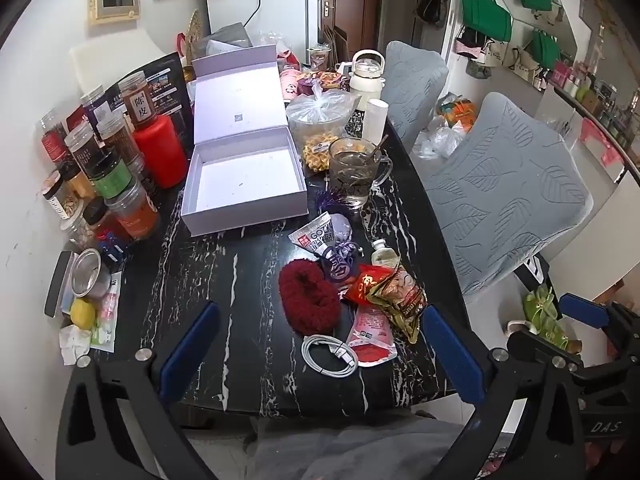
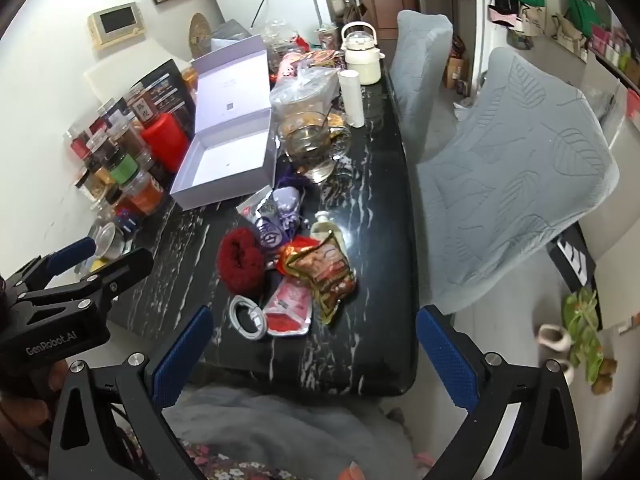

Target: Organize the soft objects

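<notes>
Both hand-held grippers, left (image 1: pixel 316 354) and right (image 2: pixel 310 354), hover wide open and empty above the counter (image 1: pixel 224 280); reaching for the red scrunchie (image 1: pixel 309 300) risks snagging the cable (image 1: pixel 329 354) or nudging the glass mug (image 1: pixel 354 170).

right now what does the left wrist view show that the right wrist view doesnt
Only the left wrist view shows the lemon and crumpled tissue at the table's left edge, plus the right gripper off to its right, jaws open.

Only the right wrist view shows the left gripper from the side, open, and the hand holding it.

Both show the open white box, red fuzzy scrunchie, coiled white cable, snack packets and glass mug.
</notes>
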### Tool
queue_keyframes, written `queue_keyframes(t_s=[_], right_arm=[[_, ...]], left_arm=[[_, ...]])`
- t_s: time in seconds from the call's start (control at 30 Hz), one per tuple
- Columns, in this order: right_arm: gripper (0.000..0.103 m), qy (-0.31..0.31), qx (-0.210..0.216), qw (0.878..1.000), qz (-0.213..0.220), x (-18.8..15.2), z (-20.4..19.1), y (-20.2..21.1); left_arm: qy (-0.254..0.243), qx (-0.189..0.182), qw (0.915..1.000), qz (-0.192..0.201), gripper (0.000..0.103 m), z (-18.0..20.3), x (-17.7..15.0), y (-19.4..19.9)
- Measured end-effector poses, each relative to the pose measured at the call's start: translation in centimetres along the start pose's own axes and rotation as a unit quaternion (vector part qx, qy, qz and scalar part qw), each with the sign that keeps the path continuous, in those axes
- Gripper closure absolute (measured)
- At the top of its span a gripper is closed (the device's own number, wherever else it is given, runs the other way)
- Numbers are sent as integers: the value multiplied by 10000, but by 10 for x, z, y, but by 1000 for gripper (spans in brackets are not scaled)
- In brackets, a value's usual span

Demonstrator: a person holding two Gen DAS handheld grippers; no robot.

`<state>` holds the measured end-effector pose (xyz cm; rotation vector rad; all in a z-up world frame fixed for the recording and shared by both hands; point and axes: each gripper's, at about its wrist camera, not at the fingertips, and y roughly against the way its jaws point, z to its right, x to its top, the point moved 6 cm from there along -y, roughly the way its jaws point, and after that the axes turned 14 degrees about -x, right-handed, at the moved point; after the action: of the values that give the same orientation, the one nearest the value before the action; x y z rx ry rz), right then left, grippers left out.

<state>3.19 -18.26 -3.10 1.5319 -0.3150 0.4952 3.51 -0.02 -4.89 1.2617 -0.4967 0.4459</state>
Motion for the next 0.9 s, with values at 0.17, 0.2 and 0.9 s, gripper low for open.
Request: queue_keyframes(t_s=[0.17,0.2,0.9], right_arm=[[0,-19,25,10000,14,1,2,1],[0,-19,23,10000,15,1,2,1],[0,-43,-93,9999,91,9,9,-1]], left_arm=[[-46,-15,10000,10,0,0,2,-1],[-51,0,10000,11,0,-1,3,-2],[-173,-129,9997,120,0,13,8,1]])
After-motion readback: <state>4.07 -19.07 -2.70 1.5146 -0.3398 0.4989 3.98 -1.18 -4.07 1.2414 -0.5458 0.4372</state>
